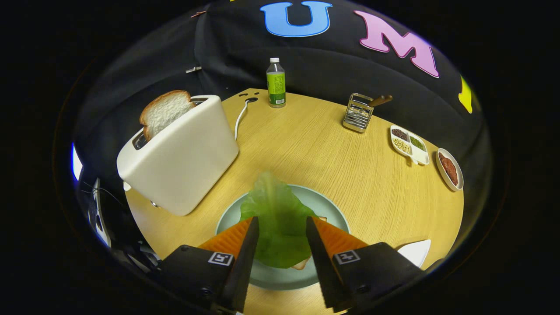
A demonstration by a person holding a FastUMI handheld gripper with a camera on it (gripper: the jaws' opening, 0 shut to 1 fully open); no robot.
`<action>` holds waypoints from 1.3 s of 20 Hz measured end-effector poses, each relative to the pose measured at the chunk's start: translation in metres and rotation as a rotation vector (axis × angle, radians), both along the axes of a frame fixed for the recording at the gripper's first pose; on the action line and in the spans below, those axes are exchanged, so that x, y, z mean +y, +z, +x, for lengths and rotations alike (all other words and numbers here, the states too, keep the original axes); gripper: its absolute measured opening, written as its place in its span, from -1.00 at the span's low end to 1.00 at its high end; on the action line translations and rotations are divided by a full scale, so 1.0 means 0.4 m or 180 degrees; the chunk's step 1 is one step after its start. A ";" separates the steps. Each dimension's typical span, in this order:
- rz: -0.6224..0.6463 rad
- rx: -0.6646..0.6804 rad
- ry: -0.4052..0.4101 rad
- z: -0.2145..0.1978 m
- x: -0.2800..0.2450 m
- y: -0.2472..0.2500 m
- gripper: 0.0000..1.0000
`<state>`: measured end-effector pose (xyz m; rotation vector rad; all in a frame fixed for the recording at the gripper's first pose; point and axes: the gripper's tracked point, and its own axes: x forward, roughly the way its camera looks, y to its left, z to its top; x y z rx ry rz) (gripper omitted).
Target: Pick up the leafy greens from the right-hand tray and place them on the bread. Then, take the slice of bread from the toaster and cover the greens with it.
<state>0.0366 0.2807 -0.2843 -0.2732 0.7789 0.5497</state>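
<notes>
Step 1 of 2 nearly done: leafy greens [277, 227] lie on the plate's bread [302, 264] between open jaws; toaster slice [164, 111] remains.

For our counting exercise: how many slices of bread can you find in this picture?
2. One slice of bread stands in the toaster. The other bread slice lies on the plate under the leafy greens, between the open gripper fingers. More may be hidden.

A round light-wood table [350, 175] stands before the booth's black cloth wall [332, 65].
</notes>
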 end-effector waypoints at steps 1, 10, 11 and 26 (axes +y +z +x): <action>0.0019 -0.0011 -0.0008 0.000 0.003 0.004 0.54; 0.0365 -0.0575 0.0273 -0.006 0.107 0.229 1.00; 0.0429 -0.0626 0.0333 -0.011 0.133 0.261 1.00; 0.0941 -0.0718 0.0830 -0.085 0.471 0.437 1.00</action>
